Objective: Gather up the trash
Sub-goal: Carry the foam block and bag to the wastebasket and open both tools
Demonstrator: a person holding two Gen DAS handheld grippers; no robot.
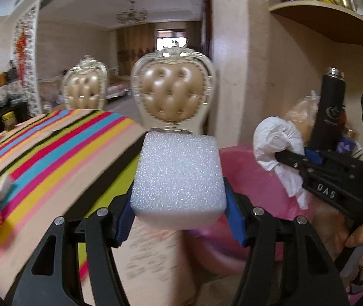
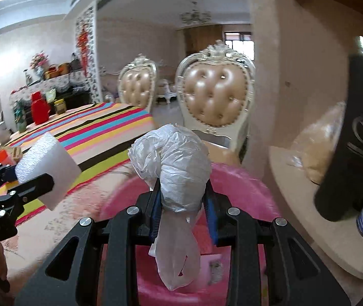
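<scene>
A white foam block [image 1: 178, 178] sits squeezed between the blue pads of my left gripper [image 1: 180, 211], which is shut on it above the table's edge. The same foam block [image 2: 49, 163] shows at the left of the right wrist view, in the left gripper [image 2: 32, 182]. My right gripper [image 2: 182, 201] is shut on a crumpled white plastic bag [image 2: 176, 163], whose tail hangs down over a pink bin [image 2: 245, 186]. In the left wrist view the right gripper [image 1: 287, 156] holds that bag [image 1: 275, 142] above the pink bin [image 1: 252, 178].
A striped tablecloth [image 1: 54, 148] covers the table at left, with a red jug [image 2: 40, 111] and jars at its far end. Two padded chairs [image 2: 215, 97] stand behind. A black flask [image 1: 330, 109] and a bagged loaf [image 2: 319, 142] stand on a ledge at right.
</scene>
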